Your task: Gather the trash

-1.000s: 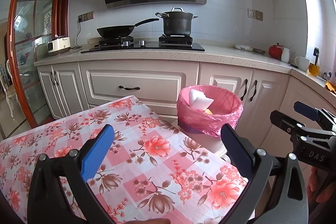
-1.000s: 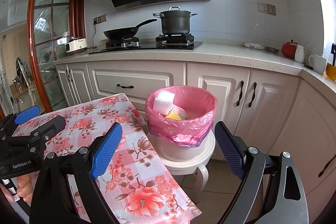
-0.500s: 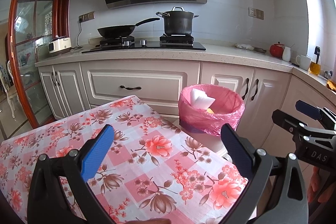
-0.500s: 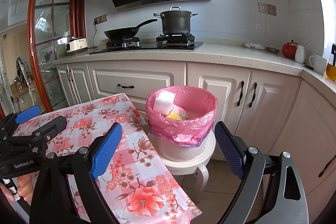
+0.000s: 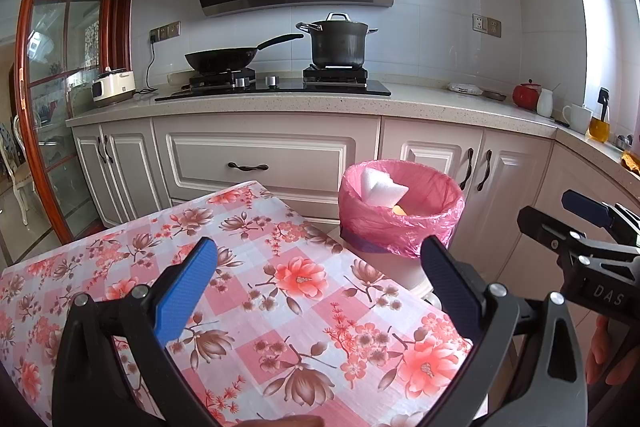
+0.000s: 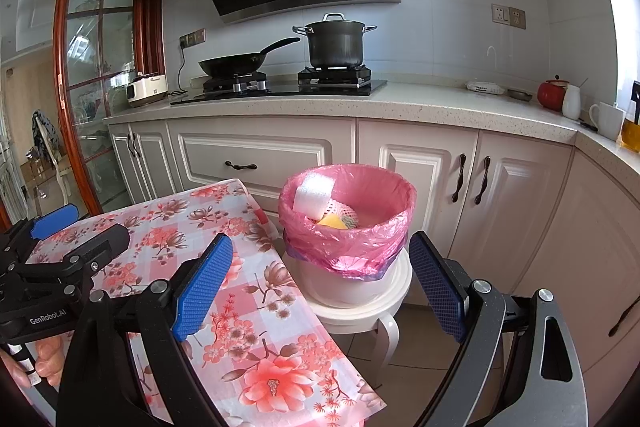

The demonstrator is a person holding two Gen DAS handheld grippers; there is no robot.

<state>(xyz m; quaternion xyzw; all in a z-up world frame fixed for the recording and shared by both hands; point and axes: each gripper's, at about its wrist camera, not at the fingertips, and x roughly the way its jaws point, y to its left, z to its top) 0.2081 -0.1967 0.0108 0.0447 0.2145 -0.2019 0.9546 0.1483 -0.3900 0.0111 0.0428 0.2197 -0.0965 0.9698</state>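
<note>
A trash bin with a pink liner (image 5: 400,223) (image 6: 348,231) stands on a white stool (image 6: 372,311) past the table's far right corner. Inside lie a white foam piece (image 5: 380,187) (image 6: 314,193), a yellow item (image 6: 332,221) and a white-and-pink net. My left gripper (image 5: 316,287) is open and empty above the floral tablecloth (image 5: 280,307). My right gripper (image 6: 320,279) is open and empty, in front of the bin. Each gripper shows at the edge of the other's view: the right one (image 5: 588,235), the left one (image 6: 60,247).
Kitchen cabinets and a counter (image 5: 400,103) run behind, with a wok (image 5: 224,59) and a pot (image 5: 340,43) on the stove. A red jar, cups and a bottle stand on the counter at right. A glass door (image 5: 48,107) is at left.
Both views have shifted only slightly; the grippers stay open and empty, and the bin's contents are unchanged.
</note>
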